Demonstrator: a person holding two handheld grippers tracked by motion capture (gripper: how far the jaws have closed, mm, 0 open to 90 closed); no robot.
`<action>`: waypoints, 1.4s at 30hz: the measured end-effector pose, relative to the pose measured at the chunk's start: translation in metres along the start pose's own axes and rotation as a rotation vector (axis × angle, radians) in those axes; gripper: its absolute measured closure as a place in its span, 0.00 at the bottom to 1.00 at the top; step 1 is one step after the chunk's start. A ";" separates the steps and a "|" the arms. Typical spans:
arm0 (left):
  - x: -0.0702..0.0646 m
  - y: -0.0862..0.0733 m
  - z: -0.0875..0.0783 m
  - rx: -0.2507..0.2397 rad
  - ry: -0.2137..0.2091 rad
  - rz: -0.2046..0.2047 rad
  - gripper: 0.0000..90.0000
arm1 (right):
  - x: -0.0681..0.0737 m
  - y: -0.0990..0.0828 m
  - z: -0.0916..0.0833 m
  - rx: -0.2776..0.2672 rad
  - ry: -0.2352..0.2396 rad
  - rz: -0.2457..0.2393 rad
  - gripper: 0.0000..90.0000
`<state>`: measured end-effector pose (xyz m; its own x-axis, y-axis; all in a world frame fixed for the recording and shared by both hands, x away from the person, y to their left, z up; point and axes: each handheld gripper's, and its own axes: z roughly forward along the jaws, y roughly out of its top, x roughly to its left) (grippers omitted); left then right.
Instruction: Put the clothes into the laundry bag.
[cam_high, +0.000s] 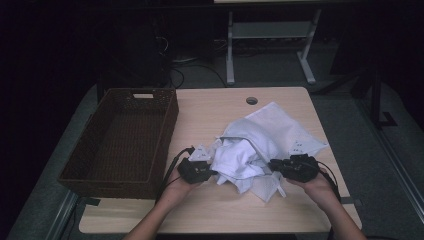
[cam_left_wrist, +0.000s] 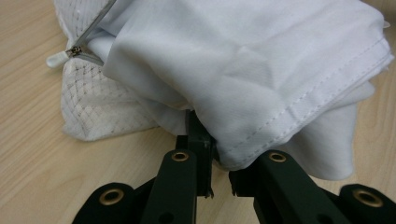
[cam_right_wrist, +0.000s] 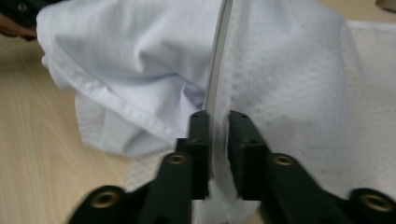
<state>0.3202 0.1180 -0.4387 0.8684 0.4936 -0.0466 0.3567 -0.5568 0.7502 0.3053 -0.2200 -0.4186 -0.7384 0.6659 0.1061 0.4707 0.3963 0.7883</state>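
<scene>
Left gripper view: left gripper clenched on the hemmed fold of the white garment. Right gripper pinches the mesh laundry bag at its zipper edge. Bundle lies at table centre; wicker basket at nine o'clock.
</scene>
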 end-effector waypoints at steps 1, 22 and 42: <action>0.000 0.000 0.000 0.001 0.000 0.000 0.90 | 0.000 0.006 0.000 -0.015 0.000 -0.001 0.80; -0.002 0.002 0.001 0.001 -0.002 0.001 0.91 | 0.000 0.075 0.067 -0.025 -0.080 -0.029 0.99; -0.006 0.046 0.039 -0.015 0.015 -0.016 0.92 | 0.019 0.082 0.044 -0.092 0.024 -0.061 0.99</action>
<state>0.3448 0.0631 -0.4296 0.8574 0.5124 -0.0487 0.3650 -0.5387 0.7593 0.3509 -0.1474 -0.3786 -0.7762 0.6265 0.0704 0.3794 0.3750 0.8458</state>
